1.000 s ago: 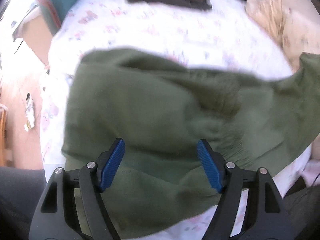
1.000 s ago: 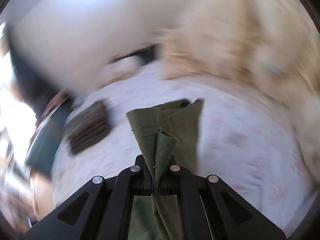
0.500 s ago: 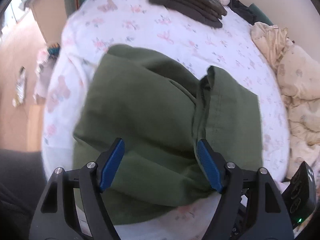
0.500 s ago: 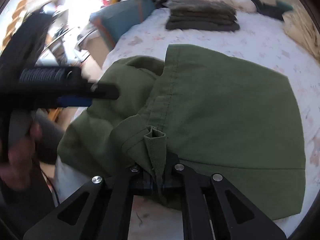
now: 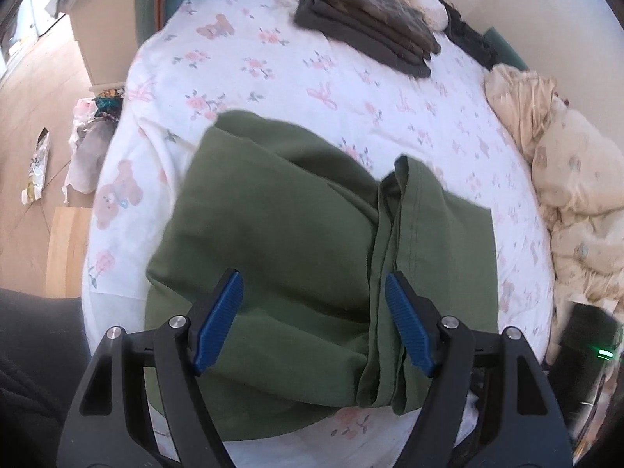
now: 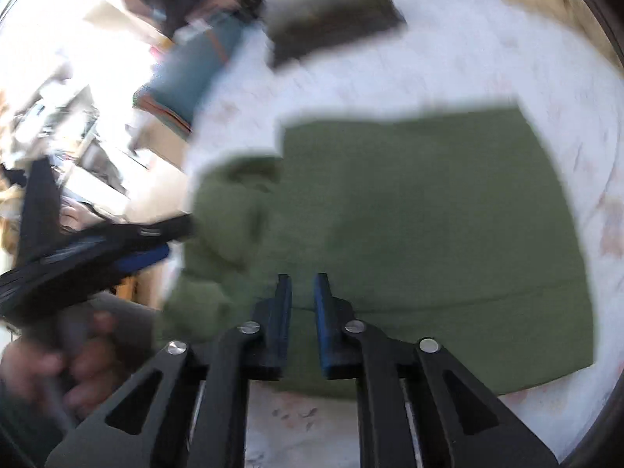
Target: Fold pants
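Observation:
The olive green pants [image 5: 296,241] lie folded over on the floral bed sheet [image 5: 296,78], with a hem fold standing up on the right side. My left gripper [image 5: 314,314] is open and empty, just above the near part of the pants. In the blurred right wrist view the pants [image 6: 409,210] lie flat on the sheet. My right gripper [image 6: 303,292] has its jaws a small gap apart with nothing between them, over the near edge of the pants. The left gripper also shows in the right wrist view [image 6: 117,241], at the left, held by a hand.
A stack of folded dark clothes [image 5: 366,19] lies at the far side of the bed. A cream duvet [image 5: 565,179] is bunched at the right. A teal cushion [image 6: 202,70], a cabinet [image 5: 101,35] and litter on the wooden floor [image 5: 27,89] lie to the left.
My right gripper has let go of the pants' edge and opened slightly; the fabric now lies on the bed. My left gripper stays open and has hardly moved.

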A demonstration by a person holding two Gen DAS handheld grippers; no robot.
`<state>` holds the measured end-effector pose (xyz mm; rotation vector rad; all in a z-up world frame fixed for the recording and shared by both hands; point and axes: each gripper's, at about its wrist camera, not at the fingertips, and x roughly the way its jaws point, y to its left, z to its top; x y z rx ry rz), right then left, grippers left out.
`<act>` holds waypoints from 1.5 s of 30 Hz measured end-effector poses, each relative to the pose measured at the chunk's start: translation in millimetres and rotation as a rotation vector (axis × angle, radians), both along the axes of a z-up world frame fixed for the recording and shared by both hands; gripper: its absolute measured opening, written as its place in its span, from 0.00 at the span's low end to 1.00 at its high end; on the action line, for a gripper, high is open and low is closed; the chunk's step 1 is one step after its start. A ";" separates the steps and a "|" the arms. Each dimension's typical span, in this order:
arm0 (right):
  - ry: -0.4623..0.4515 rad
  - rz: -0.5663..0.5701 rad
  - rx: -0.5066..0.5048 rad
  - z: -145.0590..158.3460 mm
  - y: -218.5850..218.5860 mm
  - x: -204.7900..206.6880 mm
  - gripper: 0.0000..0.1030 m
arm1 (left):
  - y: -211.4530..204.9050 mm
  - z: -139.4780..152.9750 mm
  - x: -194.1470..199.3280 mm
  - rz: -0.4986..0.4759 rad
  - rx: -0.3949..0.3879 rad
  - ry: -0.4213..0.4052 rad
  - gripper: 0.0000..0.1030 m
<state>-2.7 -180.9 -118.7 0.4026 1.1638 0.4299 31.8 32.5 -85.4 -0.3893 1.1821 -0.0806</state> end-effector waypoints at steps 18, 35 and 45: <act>0.033 -0.542 -0.003 4.9 -135.5 -27.1 0.75 | -45.2 -12.0 -0.5 -0.130 0.073 0.016 0.70; 0.325 -0.787 0.212 -77.9 -187.7 -44.7 0.47 | -29.9 0.0 3.9 -0.112 0.127 0.014 0.70; 0.080 -0.668 0.093 -18.6 -166.0 -47.4 0.06 | -28.1 55.4 39.9 -0.122 0.136 -0.027 0.70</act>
